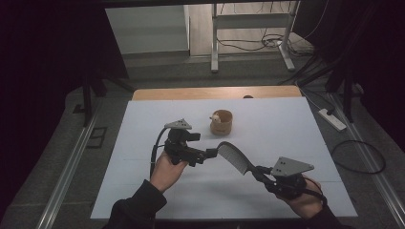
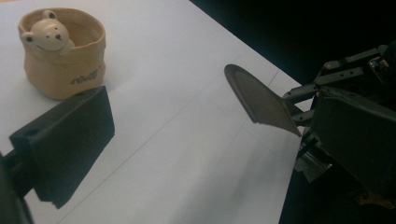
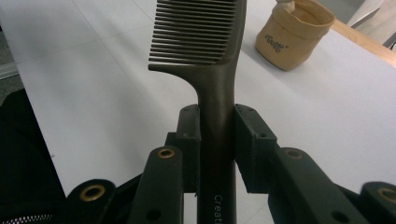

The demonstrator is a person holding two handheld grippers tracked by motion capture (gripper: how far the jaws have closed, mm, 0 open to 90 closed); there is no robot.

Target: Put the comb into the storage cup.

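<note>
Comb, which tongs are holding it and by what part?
The right tongs are shut on the comb, gripping its handle just below the teeth. The left tongs stand open beside the comb's tip, holding nothing.

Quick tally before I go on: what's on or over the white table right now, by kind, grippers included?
Combs: 1, the dark comb, its handle clamped in the right gripper
Cups: 1, the tan bear cup, standing on the white table
Grippers: 2, the right one and the left gripper, whose fingers stand apart with nothing between them
Total: 4
</note>
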